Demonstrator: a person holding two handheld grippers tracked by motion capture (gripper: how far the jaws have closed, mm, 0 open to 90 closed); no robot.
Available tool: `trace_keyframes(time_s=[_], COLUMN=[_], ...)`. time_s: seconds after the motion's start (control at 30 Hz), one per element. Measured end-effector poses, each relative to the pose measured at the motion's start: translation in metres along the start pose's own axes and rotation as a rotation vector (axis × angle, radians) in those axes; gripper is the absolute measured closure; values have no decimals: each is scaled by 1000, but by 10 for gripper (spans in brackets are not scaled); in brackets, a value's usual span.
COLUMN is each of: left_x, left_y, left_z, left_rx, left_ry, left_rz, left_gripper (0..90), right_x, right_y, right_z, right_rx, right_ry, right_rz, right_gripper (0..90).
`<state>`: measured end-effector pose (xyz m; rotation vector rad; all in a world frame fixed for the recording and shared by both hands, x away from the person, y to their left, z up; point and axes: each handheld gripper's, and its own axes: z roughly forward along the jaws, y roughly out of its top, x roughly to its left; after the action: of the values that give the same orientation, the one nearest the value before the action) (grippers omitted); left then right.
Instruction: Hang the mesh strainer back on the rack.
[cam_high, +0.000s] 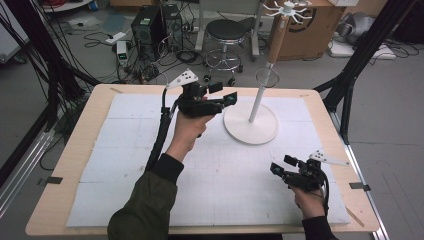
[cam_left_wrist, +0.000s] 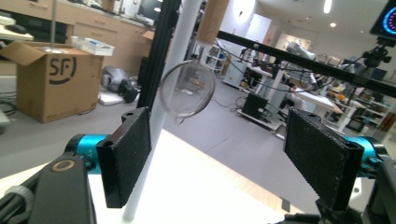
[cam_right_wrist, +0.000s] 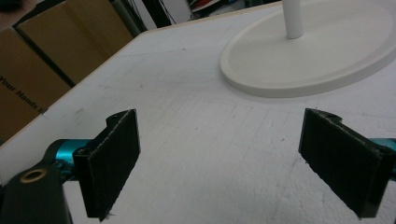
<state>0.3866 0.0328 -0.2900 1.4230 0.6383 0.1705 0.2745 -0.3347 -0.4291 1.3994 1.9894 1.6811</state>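
Note:
A white stand (cam_high: 250, 125) with a round base rises at the back middle of the mat, its pole (cam_left_wrist: 173, 65) wooden higher up and topped with white hooks. A small round mesh strainer (cam_high: 267, 77) hangs against the pole; in the left gripper view the strainer (cam_left_wrist: 187, 88) sits just beyond my jaws. My left gripper (cam_high: 224, 93) is held above the mat left of the pole, open and empty (cam_left_wrist: 218, 122). My right gripper (cam_high: 283, 164) rests low at the front right, open (cam_right_wrist: 219, 119), facing the stand's base (cam_right_wrist: 317, 60).
A white foam mat (cam_high: 150, 165) covers the wooden table (cam_high: 75, 150). Behind the table stand a stool (cam_high: 225, 35), computer towers (cam_high: 150, 25) and a cardboard box (cam_high: 310, 30). Black frame posts (cam_high: 350, 75) flank the table.

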Motion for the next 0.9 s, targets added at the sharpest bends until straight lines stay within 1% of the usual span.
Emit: trace_keyframes(time_s=[0.13, 0.23, 0.3, 0.37, 0.4, 0.47, 0.53, 0.6, 0.7, 0.77, 0.83, 0.9], left_x=[5, 7, 7, 8, 9, 11, 12, 14, 17, 18, 17, 15], left_y=[-9, -15, -20, -23, -25, -29, -33, -37, -41, -44, -45, -48], left_z=[-13, -21, -27, -32, -34, -39, -44, -50, -58, -64, -69, -76], left_rx=[6, 32, 39, 43, 43, 50, 48, 52, 56, 52, 57, 57], left_ry=[17, 35, 44, 51, 53, 63, 66, 75, 84, 86, 94, 97], left_rz=[-8, -9, -5, -8, -10, -11, -26, -22, -27, -38, -25, -15], left_gripper=[240, 237, 234, 233, 233, 233, 233, 232, 232, 232, 232, 232], right_x=[2, 4, 5, 6, 6, 6, 7, 7, 7, 7, 8, 9], right_y=[0, 0, 0, 0, 0, 0, 0, -1, -1, -1, -2, -4], right_z=[3, 6, 8, 9, 10, 11, 12, 12, 12, 13, 13, 14], right_rx=[5, 8, 15, 19, 18, 24, 28, 27, 29, 35, 30, 37], right_ry=[5, 2, 5, 9, 8, 11, 10, 5, 3, 6, 5, 12], right_rz=[-1, -11, -15, -9, -17, -15, -15, -27, -28, -27, -34, -31], right_gripper=[121, 120, 120, 120, 120, 121, 120, 120, 120, 120, 120, 120])
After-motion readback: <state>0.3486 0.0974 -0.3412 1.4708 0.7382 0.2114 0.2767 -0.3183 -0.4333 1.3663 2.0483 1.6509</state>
